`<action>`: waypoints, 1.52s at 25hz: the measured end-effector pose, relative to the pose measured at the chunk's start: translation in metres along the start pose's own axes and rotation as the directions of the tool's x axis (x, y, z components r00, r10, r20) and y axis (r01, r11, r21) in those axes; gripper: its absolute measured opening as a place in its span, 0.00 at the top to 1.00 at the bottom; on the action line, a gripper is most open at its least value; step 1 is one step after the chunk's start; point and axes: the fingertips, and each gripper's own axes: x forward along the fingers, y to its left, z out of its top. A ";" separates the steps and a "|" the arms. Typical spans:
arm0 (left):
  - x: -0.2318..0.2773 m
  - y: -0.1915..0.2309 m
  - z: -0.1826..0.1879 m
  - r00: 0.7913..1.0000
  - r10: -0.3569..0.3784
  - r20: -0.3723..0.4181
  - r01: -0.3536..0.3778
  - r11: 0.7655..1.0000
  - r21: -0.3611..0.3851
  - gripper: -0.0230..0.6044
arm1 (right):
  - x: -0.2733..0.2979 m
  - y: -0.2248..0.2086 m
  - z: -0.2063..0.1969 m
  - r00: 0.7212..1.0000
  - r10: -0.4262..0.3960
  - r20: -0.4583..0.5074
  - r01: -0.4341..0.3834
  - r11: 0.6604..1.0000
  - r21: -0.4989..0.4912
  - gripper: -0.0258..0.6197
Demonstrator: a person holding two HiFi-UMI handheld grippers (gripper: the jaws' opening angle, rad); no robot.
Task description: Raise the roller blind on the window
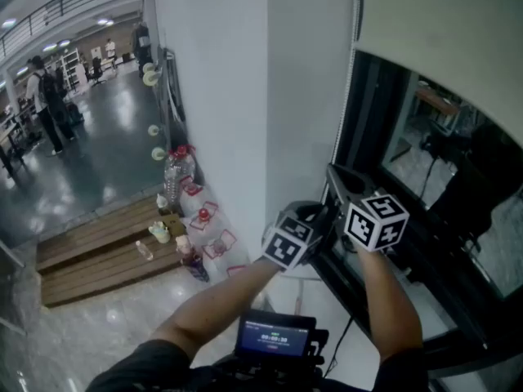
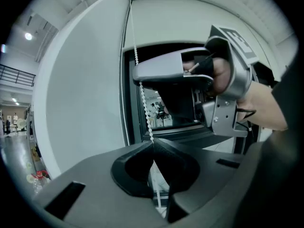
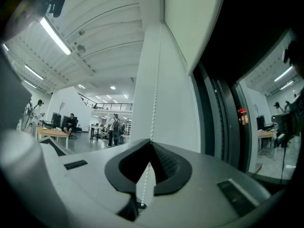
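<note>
Work stands partway, we judge: the blind (image 1: 441,31) covers only the top of the window (image 1: 458,194), the glass bare beneath, so more pulling on the bead chain (image 2: 142,99) is left. On the left, our left gripper (image 2: 153,144) is pressed together on that chain, which runs up from its jaws beside the window frame. Just right and higher, the right gripper (image 3: 151,141) pinches the chain too, with the blind's lower edge above it.
</note>
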 end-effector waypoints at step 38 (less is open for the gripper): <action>-0.046 0.011 0.075 0.872 -0.396 0.287 0.443 0.888 -0.122 0.80 | -0.023 0.022 -0.079 0.998 0.051 -0.035 -0.047 0.994 0.101 0.96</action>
